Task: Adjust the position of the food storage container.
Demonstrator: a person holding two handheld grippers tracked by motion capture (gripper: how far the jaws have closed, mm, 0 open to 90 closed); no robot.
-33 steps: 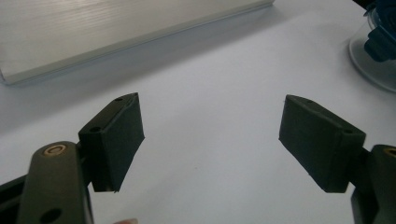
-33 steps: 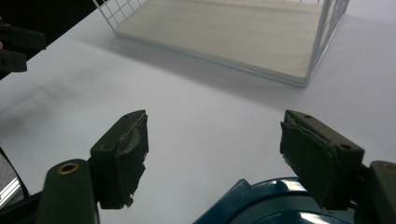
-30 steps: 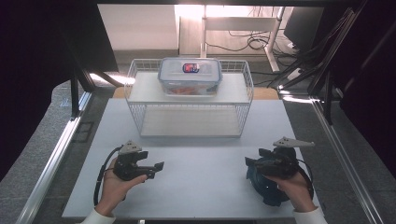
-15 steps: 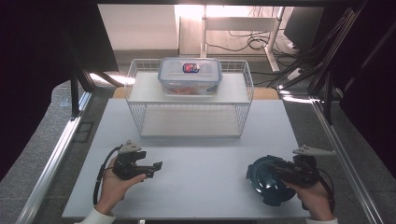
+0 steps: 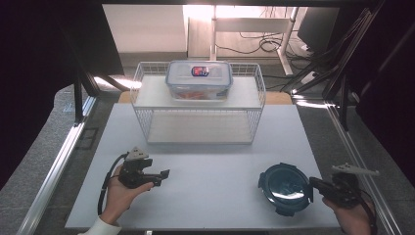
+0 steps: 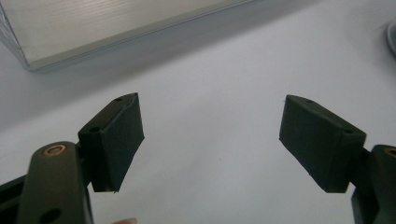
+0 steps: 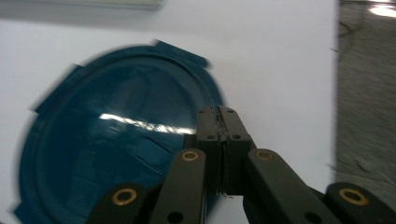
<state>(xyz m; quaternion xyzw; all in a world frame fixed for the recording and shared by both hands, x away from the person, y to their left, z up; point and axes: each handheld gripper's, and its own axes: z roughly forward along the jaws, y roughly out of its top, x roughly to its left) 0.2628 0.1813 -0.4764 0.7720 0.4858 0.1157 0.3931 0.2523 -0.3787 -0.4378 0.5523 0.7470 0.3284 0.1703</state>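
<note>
The dark blue round plastic lid (image 5: 285, 188) lies flat on the white surface (image 5: 210, 181) at the lower right of the high view, its broad face up and catching a streak of light. Being round, it has no long axis; small tabs stick out from its rim, and in the right gripper view (image 7: 112, 158) two of them sit at the top and at the upper left of the frame.

The right hand-held gripper (image 5: 313, 184) rests at the lid's right edge in the high view, held by a hand at the lower right corner, its jaws pointing left toward the lid. The jaws have just been closing and now stand pressed flat together (image 7: 218, 122). In the right gripper view their tips lie over the lid's right rim, yet the picture is smeared by motion, so whether they touch the rim is hard to tell; nothing appears pinched between them.

The left hand-held gripper (image 5: 164, 173) sits at the lower left of the high view, jaws pointing right, well apart from the lid. The left gripper view (image 6: 212, 135) shows what the high view leaves too small to read: its two black pads stand wide apart with only bare surface between them.

A white wire basket rack (image 5: 198, 105) stands at the top centre of the high view, with a clear plastic lidded food box (image 5: 199, 80) on its upper shelf.
</note>
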